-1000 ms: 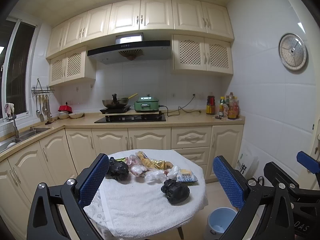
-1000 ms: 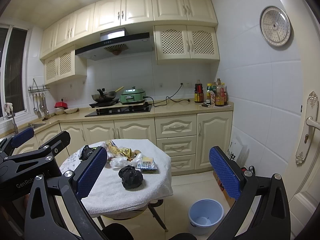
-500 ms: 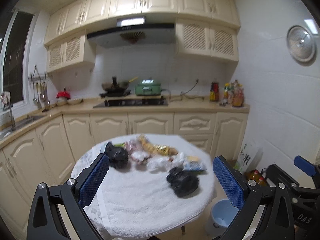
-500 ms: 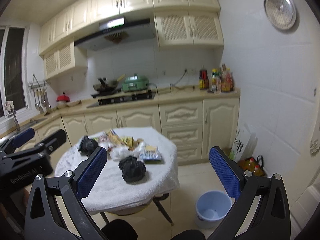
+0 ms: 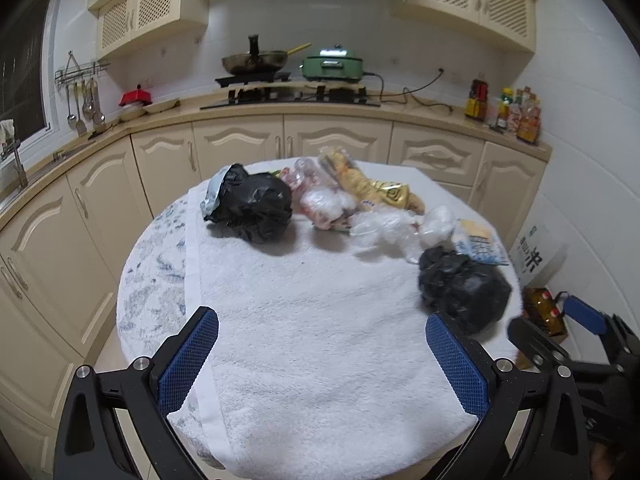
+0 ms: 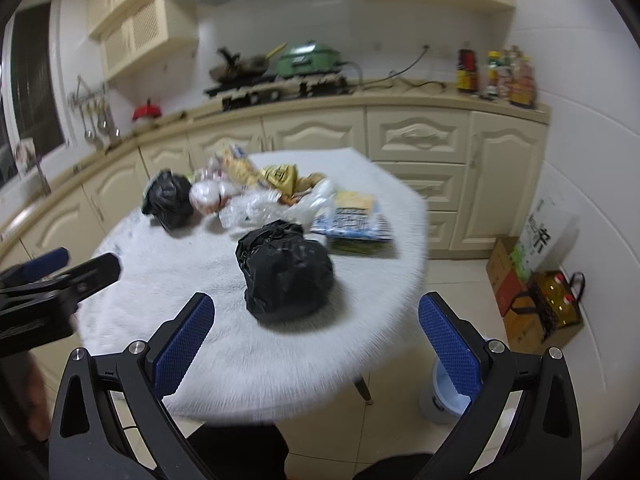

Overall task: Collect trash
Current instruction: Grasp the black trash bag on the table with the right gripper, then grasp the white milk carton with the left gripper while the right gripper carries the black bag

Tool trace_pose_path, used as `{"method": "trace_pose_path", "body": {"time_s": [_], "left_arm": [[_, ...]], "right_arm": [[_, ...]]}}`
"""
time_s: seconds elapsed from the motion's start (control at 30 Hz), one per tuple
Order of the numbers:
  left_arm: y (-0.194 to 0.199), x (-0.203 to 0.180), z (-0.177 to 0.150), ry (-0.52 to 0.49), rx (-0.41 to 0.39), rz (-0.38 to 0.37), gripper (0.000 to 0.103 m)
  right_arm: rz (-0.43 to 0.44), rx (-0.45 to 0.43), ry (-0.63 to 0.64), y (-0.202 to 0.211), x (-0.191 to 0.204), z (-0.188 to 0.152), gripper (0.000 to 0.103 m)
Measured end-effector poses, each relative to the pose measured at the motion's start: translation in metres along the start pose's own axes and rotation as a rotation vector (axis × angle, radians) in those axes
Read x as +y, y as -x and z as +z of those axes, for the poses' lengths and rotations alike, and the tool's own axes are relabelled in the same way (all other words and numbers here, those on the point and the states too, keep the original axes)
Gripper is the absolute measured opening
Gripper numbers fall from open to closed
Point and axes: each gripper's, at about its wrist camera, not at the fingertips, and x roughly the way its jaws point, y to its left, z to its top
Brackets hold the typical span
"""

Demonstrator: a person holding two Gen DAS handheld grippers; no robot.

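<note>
1. Hovering wide open and empty, the right gripper (image 6: 316,344) faces the near black bag (image 6: 286,272), which sits just ahead of the jaws and a little toward the left pad, on the white cloth (image 6: 200,320) over the round table.
2. The left gripper (image 5: 322,356) is also fully spread with nothing between its pads; only bare cloth lies ahead of it. The far black bag (image 5: 252,210) is well ahead, toward its left jaw, and the near black bag (image 5: 460,288) lies just beyond its right pad.
3. The step in hand looks like the right gripper's approach to the near bag. Centre the bag between the pads before closing; at present it sits slightly off to the left.
4. The bag looks soft and crumpled, so it should be taken around its bulk or its knotted top, not by a loose fold that could slip out.
5. Keep the lower edges of the pads above the cloth. Its pile could snag, and a pinch that catches it might drag the whole pile of wrappers (image 6: 280,184) beyond the bag.
6. The blue bin (image 6: 444,396) stands on the floor below the right pad, partly hidden by it. It seems the likely drop point, a short carry off the table edge.
7. The right view is blurred, so judge alignment only once the picture steadies.
</note>
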Motion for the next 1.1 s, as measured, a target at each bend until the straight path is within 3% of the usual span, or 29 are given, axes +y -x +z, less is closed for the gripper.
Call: {"method": "trace_pose_path", "body": {"time_s": [0.33, 0.37, 0.4, 0.57, 0.63, 0.77, 0.9, 1.1], "left_arm": [[-0.055, 0.006, 0.011, 0.001, 0.043, 0.046, 0.102], [-0.059, 0.005, 0.013, 0.001, 0.049, 0.043, 0.102], [-0.064, 0.004, 0.015, 0.001, 0.053, 0.038, 0.102], [-0.079, -0.007, 0.025, -0.019, 0.064, 0.017, 0.102], [-0.087, -0.016, 0.030, -0.030, 0.074, -0.007, 0.102], [-0.108, -0.041, 0.044, -0.034, 0.112, -0.072, 0.102], [-0.131, -0.073, 0.056, -0.034, 0.157, -0.149, 0.102], [-0.168, -0.138, 0.062, -0.105, 0.208, -0.186, 0.102]], "right_arm": [[0.048, 0.112, 0.116, -0.098, 0.025, 0.017, 0.099], [0.070, 0.126, 0.112, -0.103, 0.023, 0.016, 0.085], [0.089, 0.133, 0.103, -0.107, 0.023, 0.016, 0.079], [0.247, 0.129, -0.032, -0.104, -0.006, 0.014, 0.078], [0.272, 0.094, -0.074, -0.091, -0.018, 0.014, 0.078], [0.242, -0.025, -0.138, -0.055, -0.046, 0.018, 0.078], [0.091, -0.122, -0.167, -0.027, -0.085, 0.023, 0.078], [-0.010, -0.133, -0.267, -0.024, -0.146, 0.017, 0.078]]}}
